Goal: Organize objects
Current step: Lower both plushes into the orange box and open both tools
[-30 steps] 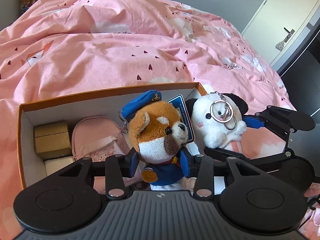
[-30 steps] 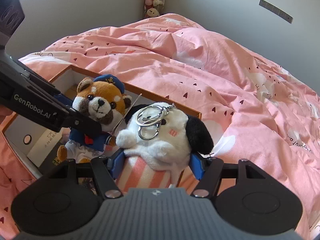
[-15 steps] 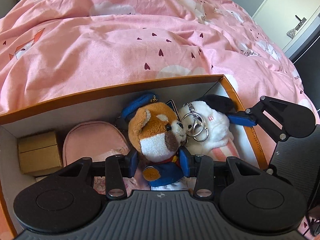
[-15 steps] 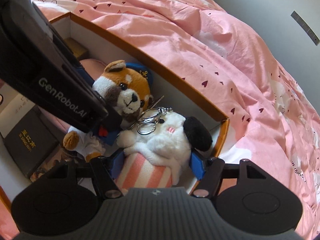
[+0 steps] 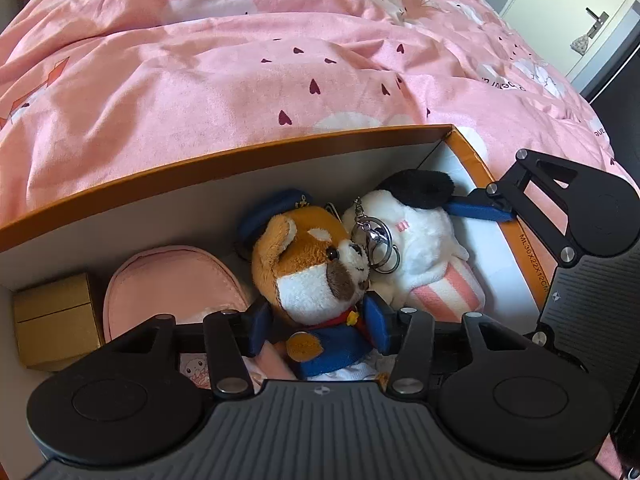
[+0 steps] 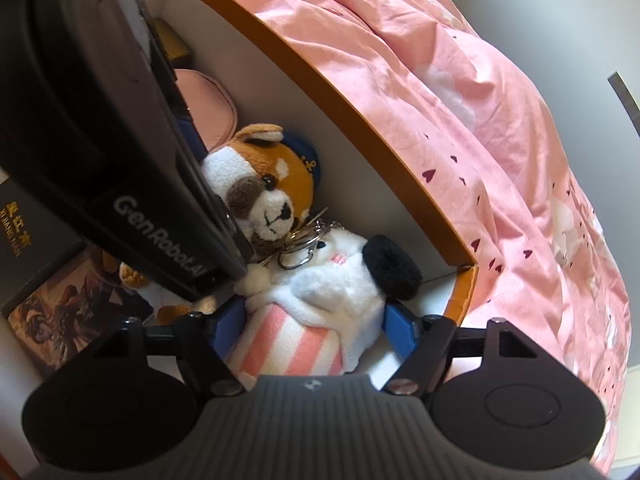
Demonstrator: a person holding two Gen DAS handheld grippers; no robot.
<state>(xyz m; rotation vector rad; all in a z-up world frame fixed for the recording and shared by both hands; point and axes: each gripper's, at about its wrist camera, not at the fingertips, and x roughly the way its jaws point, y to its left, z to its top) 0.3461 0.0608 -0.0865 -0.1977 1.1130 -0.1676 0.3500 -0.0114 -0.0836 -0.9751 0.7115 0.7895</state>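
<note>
An orange-rimmed cardboard box [image 5: 280, 144] lies on the bed. Inside it, a brown bear plush in a blue sailor cap and suit [image 5: 304, 264] sits between the fingers of my left gripper [image 5: 318, 320]; its jaws are opening and the pads stand just off the body. Beside the bear, in the box's right corner, lies a white dog plush with black ears, a striped body and a key ring [image 6: 336, 284]. My right gripper [image 6: 316, 324] straddles it, jaws opening, pads no longer squeezing. The left gripper's body hides part of the bear [image 6: 264, 184].
A pink pouch [image 5: 172, 280] and a gold carton [image 5: 56, 320] fill the box's left side. A black box [image 6: 24, 232] and a picture card [image 6: 72, 308] lie near its front. A pink duvet [image 5: 280, 60] surrounds the box; a white door [image 5: 580, 8] is at the far right.
Both grippers came down into the box with their plush toys. The bear and the dog now rest inside, and both pairs of jaws have widened around them.
</note>
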